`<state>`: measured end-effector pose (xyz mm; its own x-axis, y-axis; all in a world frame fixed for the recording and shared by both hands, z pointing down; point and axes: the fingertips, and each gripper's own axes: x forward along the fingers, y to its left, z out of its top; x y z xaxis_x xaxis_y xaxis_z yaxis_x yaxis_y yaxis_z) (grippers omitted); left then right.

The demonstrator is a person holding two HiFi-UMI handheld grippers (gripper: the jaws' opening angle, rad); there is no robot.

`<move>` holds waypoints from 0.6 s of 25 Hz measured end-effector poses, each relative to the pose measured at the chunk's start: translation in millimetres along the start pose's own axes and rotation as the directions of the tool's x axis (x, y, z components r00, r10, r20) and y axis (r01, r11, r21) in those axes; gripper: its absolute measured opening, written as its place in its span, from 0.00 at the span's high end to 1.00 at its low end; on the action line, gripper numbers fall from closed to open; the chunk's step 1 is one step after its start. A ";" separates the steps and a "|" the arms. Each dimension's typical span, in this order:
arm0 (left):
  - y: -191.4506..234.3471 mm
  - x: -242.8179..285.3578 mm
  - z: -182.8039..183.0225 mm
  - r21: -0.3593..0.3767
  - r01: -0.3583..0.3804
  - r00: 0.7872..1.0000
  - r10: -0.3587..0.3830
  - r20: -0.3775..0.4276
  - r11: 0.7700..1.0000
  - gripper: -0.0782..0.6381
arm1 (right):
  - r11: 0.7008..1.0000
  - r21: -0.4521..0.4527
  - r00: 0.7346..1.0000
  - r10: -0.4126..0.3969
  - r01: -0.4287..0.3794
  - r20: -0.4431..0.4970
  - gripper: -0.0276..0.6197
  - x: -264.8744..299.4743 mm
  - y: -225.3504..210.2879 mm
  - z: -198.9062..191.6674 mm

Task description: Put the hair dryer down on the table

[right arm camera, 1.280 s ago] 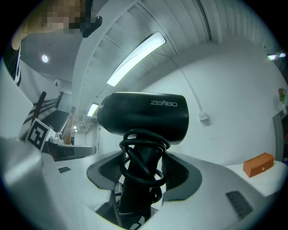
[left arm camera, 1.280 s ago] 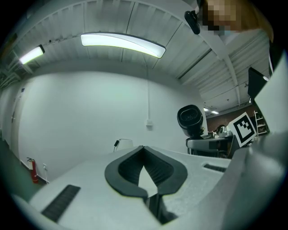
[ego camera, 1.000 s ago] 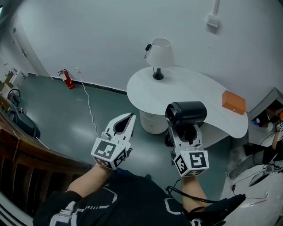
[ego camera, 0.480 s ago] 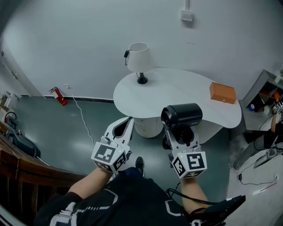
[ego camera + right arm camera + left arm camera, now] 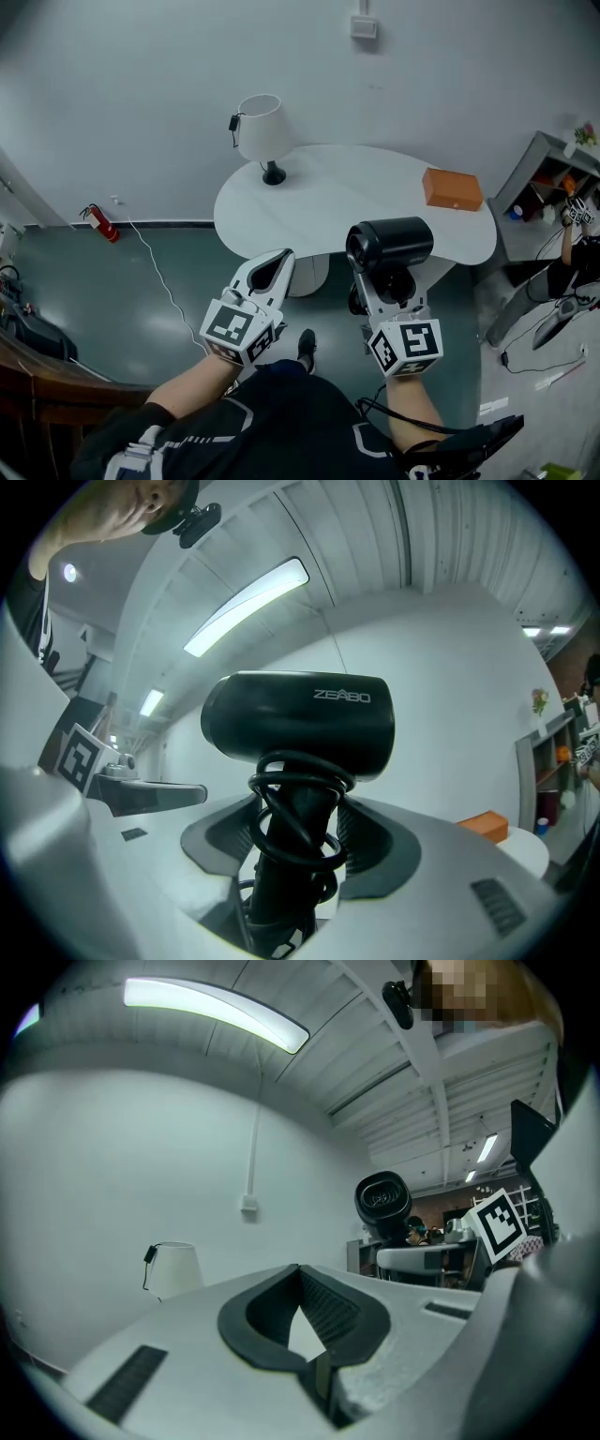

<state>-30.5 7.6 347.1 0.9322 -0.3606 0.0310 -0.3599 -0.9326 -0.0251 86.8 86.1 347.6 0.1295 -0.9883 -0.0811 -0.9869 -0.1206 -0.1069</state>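
A black hair dryer (image 5: 389, 246) stands upright in my right gripper (image 5: 384, 281), whose jaws are shut on its handle; the cord is coiled round the handle (image 5: 292, 855). The dryer's barrel (image 5: 298, 727) fills the right gripper view, and it also shows at the right of the left gripper view, hair dryer (image 5: 382, 1204). My left gripper (image 5: 272, 269) is shut and holds nothing, level with the right one. Both hang over the floor just short of the near edge of the white curved table (image 5: 356, 202).
On the table stand a white lamp (image 5: 260, 133) at the left and an orange box (image 5: 452, 188) at the right. A fire extinguisher (image 5: 99, 224) and a white cable lie on the green floor to the left. Shelves (image 5: 553, 164) stand at the right.
The view has shifted toward the table: table, lamp and box now sit lower and further left in view. Both grippers keep their pose, the dryer still held.
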 end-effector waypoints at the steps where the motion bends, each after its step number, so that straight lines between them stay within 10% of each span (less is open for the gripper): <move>1: 1.1 6.4 -0.6 -0.004 0.012 1.000 -0.012 0.003 1.000 0.88 | 1.000 -0.003 1.000 -0.010 0.010 -0.002 0.55 3.2 -4.1 0.4; 15: 55.5 94.0 0.0 -0.074 0.076 0.996 -0.073 0.051 0.994 0.88 | 0.994 -0.041 0.993 -0.108 0.106 -0.048 0.55 72.4 -55.4 3.8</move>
<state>37.2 -78.0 348.6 0.9567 -0.2907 -0.0180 -0.2894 -0.9558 0.0511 151.2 21.6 343.9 0.2307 -0.9728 -0.0218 -0.9707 -0.2285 -0.0741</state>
